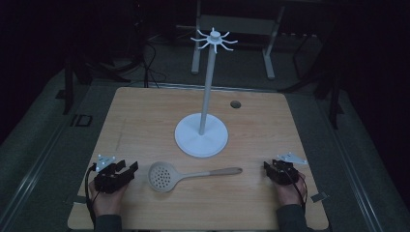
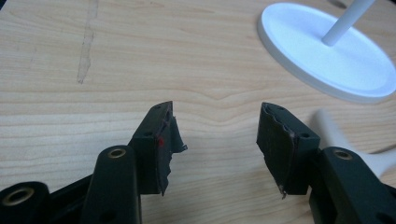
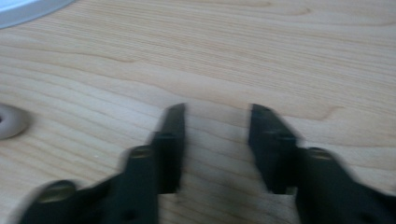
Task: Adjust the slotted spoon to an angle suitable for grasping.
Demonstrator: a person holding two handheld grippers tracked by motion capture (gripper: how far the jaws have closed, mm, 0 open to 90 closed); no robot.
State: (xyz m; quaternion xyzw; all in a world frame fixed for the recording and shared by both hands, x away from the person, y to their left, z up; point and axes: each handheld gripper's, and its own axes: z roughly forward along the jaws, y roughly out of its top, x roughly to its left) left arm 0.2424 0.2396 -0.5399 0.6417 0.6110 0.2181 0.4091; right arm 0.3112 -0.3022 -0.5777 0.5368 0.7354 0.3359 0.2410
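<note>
Dim room, dark floor all around, and in the middle a light wooden table (image 1: 145, 116) with a small dark hole (image 1: 235, 104) near its far edge. A white stand (image 1: 201, 135) sits on the table, round flat base with a tall thin pole and a ring of little hooks (image 1: 213, 39) on top.

Just in front of that base lies a beige slotted spoon (image 1: 186, 176), perforated bowl pointing left, handle running right.

The left gripper (image 1: 126, 170) rests on the table just left of the spoon's bowl, not touching it, jaws spread wide with bare wood between them. In the left gripper view the spoon is a blurry pale shape behind the right-hand jaw.

The right gripper (image 1: 267, 166) sits a bit beyond the handle's tip, jaws also parted, nothing held. Its own view is blurry, with the handle's rounded tip (image 3: 9, 120) at the left edge.
</note>
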